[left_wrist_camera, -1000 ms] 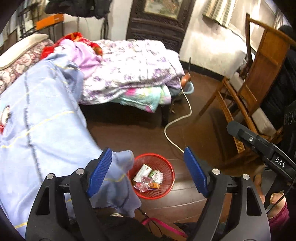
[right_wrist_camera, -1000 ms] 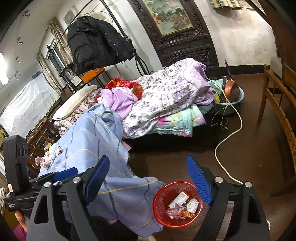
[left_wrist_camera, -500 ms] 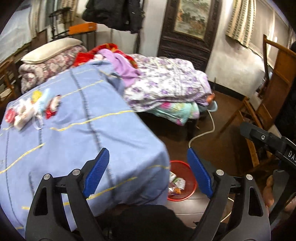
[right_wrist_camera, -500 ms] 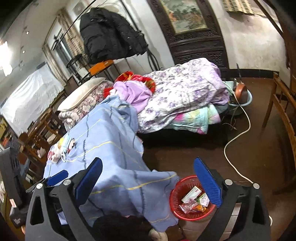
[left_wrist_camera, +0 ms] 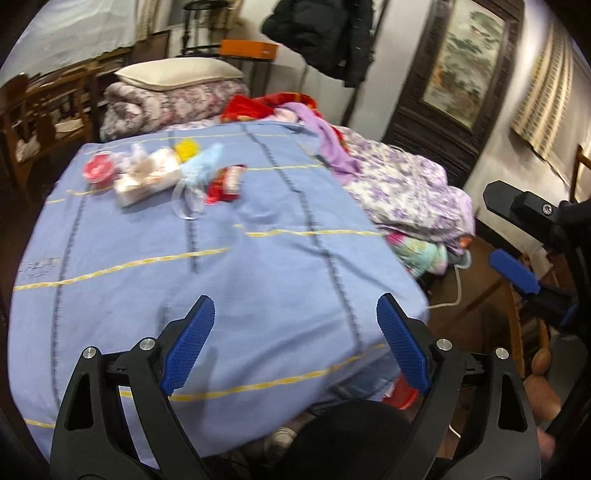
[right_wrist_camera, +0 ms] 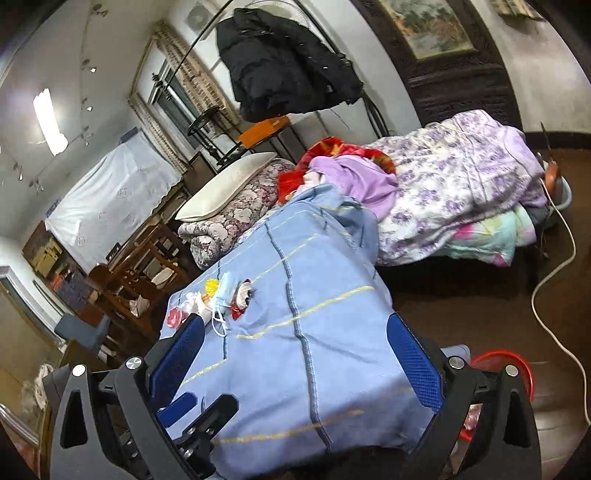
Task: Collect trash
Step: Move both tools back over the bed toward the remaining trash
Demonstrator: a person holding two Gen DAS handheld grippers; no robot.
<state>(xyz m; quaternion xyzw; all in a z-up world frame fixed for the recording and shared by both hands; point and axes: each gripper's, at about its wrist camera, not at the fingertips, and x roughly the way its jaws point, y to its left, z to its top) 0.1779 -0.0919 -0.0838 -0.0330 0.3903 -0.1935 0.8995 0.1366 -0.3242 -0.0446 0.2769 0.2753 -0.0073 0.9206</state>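
Littering blue cloth [left_wrist_camera: 258,266]: wrappers [left_wrist_camera: 147,181]

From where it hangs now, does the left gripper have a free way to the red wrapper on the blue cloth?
Probably yes. The left gripper is opening with nothing between its fingers, and only bare blue cloth lies between it and the red wrapper, though a face mask crowds its side.

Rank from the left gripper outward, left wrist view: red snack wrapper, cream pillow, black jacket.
From the left gripper:
1. red snack wrapper, on the blue cloth, ahead and slightly left.
2. cream pillow, on the rolled floral quilt behind the cloth.
3. black jacket, hanging by the back wall, upper centre.
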